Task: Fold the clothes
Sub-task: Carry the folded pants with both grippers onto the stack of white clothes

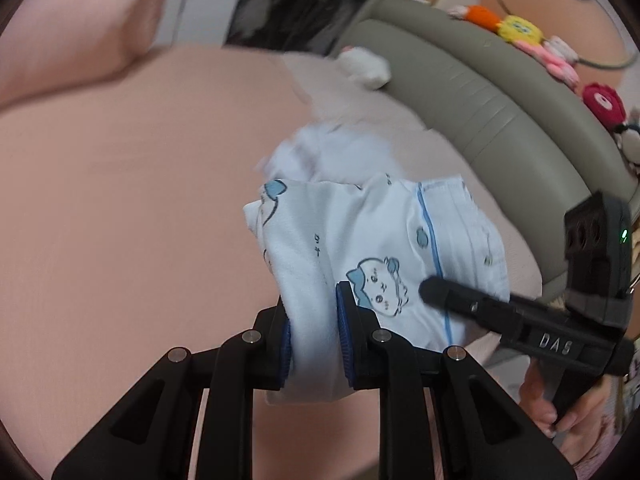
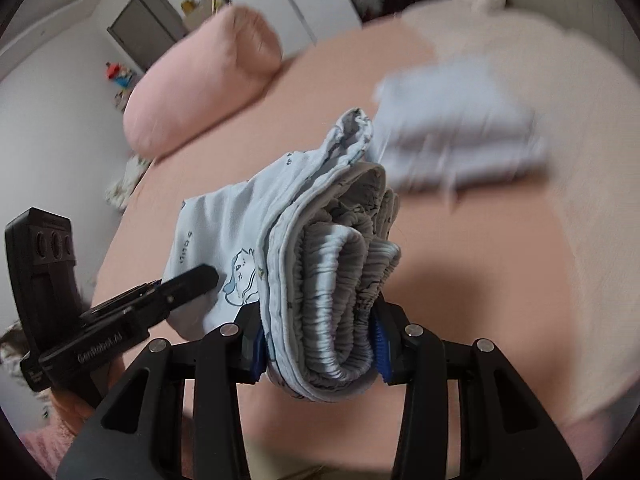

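Two black hand-held grippers hold one garment above a wide bed covered in a smooth peach-pink sheet (image 1: 120, 200). At the far side of the bed lies a plump pink pillow (image 2: 200, 80), and along the other edge runs a padded grey-green headboard (image 1: 480, 92) lined with small bright plush toys (image 1: 520, 32). A blurred pile of pale blue clothes (image 2: 460, 140) rests on the sheet beyond the grippers. The folded white-and-pale-blue pyjama piece with a cartoon print (image 1: 380, 248) is lifted clear of the sheet, held between both tools. The left gripper (image 1: 314, 344) is clamped on one folded edge, its blue pads pressing the cloth from both sides. The right gripper (image 2: 318, 344) is clamped on the bunched, gathered elastic waistband (image 2: 340, 300) of the same piece. A hand (image 1: 548, 404) grips the right tool's handle at the lower right of the left wrist view.
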Demonstrator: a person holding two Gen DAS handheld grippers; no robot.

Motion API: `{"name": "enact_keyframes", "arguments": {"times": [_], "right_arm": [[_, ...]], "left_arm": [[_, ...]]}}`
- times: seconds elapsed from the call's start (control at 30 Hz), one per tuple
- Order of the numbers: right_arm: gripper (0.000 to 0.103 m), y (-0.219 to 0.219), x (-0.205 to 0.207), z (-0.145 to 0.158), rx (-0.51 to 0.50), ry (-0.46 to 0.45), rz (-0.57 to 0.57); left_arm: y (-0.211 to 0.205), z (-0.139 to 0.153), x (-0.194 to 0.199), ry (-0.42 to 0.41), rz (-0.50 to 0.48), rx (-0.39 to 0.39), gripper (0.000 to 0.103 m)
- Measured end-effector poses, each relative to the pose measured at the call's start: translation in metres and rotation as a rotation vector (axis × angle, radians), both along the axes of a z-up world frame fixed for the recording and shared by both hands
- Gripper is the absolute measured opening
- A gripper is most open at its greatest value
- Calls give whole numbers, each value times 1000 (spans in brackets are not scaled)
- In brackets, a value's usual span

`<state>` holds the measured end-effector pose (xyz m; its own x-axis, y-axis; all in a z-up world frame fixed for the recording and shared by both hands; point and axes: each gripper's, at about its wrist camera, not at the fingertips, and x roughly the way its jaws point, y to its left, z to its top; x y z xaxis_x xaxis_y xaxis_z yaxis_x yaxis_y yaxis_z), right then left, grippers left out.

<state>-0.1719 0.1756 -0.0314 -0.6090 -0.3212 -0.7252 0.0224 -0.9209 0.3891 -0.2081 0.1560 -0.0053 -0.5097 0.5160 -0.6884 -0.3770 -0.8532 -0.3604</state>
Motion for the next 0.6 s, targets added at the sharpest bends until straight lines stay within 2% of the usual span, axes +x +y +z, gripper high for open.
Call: {"name": "enact_keyframes", "arguments": {"times": [0.13, 0.2, 0.3, 0.43, 0.5, 0.53, 0.6], "right_arm": [[41, 68, -42, 36, 37, 84, -41], [41, 140, -63, 43, 43, 98, -56], [42, 221, -114, 38, 73, 84, -71], [47, 262, -169, -22, 53, -31, -100], [50, 270, -167, -25, 25, -22, -107], [50, 274, -164, -24, 12, -10, -109], [59, 280, -158, -23, -16, 14, -113]], "left_arm": [[51, 18, -65, 85, 4, 5, 21], [74, 14, -100, 93, 14, 9, 21], [100, -11, -143, 58, 11, 17, 21], [131, -71, -185, -98, 6, -72, 26], [129, -81, -187, -135, 7, -52, 32], [125, -76, -185, -109, 19, -46, 39], [120, -58, -177, -13, 43, -52, 39]]}}
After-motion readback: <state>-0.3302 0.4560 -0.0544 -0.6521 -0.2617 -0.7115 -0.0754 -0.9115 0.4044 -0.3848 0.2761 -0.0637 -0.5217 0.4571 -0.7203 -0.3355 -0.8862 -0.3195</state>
